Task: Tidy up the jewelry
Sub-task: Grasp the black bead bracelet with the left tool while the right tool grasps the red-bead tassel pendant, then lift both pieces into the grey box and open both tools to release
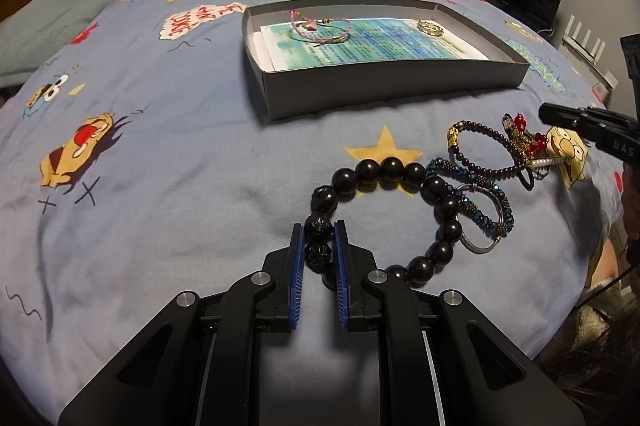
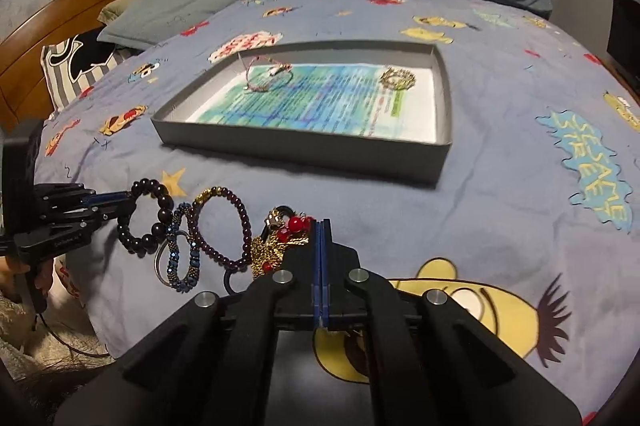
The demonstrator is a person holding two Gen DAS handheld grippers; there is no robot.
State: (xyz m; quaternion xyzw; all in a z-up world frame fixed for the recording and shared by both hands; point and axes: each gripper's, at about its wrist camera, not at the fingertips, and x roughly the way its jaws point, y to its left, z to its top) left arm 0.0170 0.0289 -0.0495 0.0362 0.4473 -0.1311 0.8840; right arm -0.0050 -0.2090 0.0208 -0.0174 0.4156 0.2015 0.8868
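- Left gripper [image 1: 319,232]: jaws narrowly apart, pads pressed on two carved beads of the black bracelet [image 1: 394,170], which lies on the bedsheet [image 1: 160,146] in front of the tray [image 1: 384,82]
- Right gripper [image 2: 322,226]: pads fully together, beside the red-gold piece [image 2: 290,232]; whether a strand is pinched I cannot tell
- Tray already holds a pink cord bracelet [image 1: 320,28] and a gold ring piece [image 1: 430,27]
- Risk: black bracelet overlaps the blue bracelet [image 1: 472,194] and a metal ring [image 1: 480,222]; lifting may drag both along
- Risk: the grip sits on round beads, so it may slip
- Risk: red-gold piece tangles with the purple bracelet [image 2: 236,226], so one may pull the other
- Hidden: near beads behind the left fingers; right tips partly cut off in the left view
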